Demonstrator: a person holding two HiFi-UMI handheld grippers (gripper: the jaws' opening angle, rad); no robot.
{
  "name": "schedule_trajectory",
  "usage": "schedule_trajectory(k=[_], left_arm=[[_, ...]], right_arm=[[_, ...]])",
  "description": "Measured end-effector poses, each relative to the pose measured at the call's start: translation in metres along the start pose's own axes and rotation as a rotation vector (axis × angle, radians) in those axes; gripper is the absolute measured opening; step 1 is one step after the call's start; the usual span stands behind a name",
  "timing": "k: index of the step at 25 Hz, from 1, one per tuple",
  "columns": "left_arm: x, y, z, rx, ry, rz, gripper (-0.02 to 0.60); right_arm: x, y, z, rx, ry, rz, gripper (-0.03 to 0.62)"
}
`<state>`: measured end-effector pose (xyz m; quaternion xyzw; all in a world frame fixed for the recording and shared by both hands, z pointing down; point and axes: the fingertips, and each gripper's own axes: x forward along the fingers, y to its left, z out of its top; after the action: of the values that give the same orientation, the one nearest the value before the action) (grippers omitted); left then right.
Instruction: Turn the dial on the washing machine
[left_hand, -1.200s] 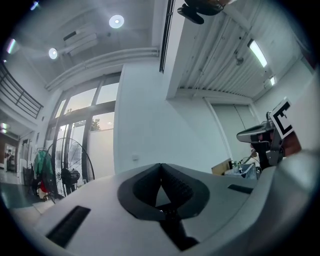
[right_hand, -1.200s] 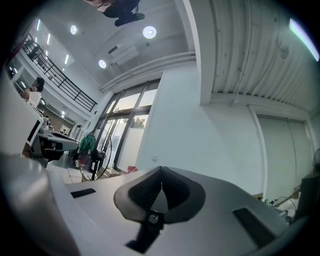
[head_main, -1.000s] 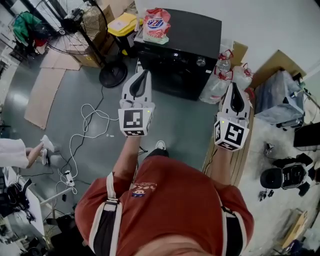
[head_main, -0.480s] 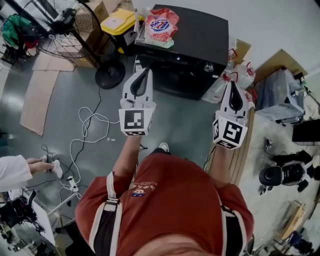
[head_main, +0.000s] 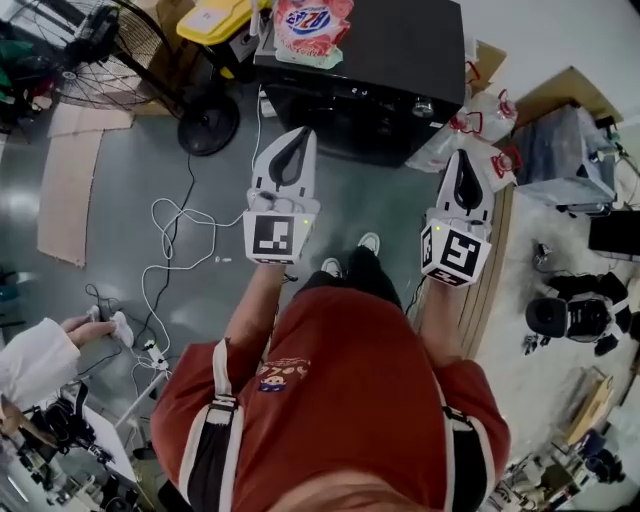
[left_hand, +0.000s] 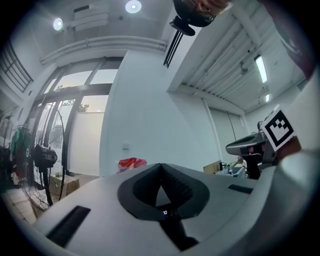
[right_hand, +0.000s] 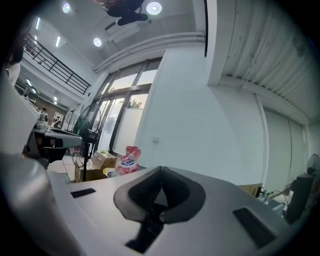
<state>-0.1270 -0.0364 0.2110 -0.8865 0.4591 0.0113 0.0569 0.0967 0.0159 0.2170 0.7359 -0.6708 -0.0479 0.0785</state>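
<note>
The black washing machine (head_main: 385, 55) stands ahead of me on the floor. Its small silver dial (head_main: 423, 108) sits at the right end of the front panel. My left gripper (head_main: 298, 135) is held out just short of the machine's front, jaws shut and empty. My right gripper (head_main: 466, 157) is off to the right and below the dial, well apart from it, also shut on nothing. In the left gripper view the closed jaws (left_hand: 161, 169) point at the machine. The right gripper view shows its jaws (right_hand: 161, 172) meeting at the tip.
A red detergent bag (head_main: 312, 25) lies on the machine's top. A standing fan (head_main: 95, 55) and a yellow box (head_main: 215, 20) are at the left, tied plastic bags (head_main: 475, 125) at the right. A white cable (head_main: 180, 240) trails on the floor. Another person's hand (head_main: 95, 328) is at far left.
I have stepped nearer to the washing machine, which now sits higher and larger in the head view. Both grippers stay raised and shut. The person at left has shifted down.
</note>
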Motion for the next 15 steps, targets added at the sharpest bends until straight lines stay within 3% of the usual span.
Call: schedule_trajectory(k=[6,15], left_arm=[[0.037,-0.019,-0.029,-0.029,0.013,-0.047,0.011],[0.111,-0.052,-0.083,0.003,0.077,-0.024,0.011]], right_arm=[[0.029,-0.014,-0.042,0.013,0.048,0.005,0.009],[0.084,-0.051,-0.110,0.010,0.116,0.037,0.009]])
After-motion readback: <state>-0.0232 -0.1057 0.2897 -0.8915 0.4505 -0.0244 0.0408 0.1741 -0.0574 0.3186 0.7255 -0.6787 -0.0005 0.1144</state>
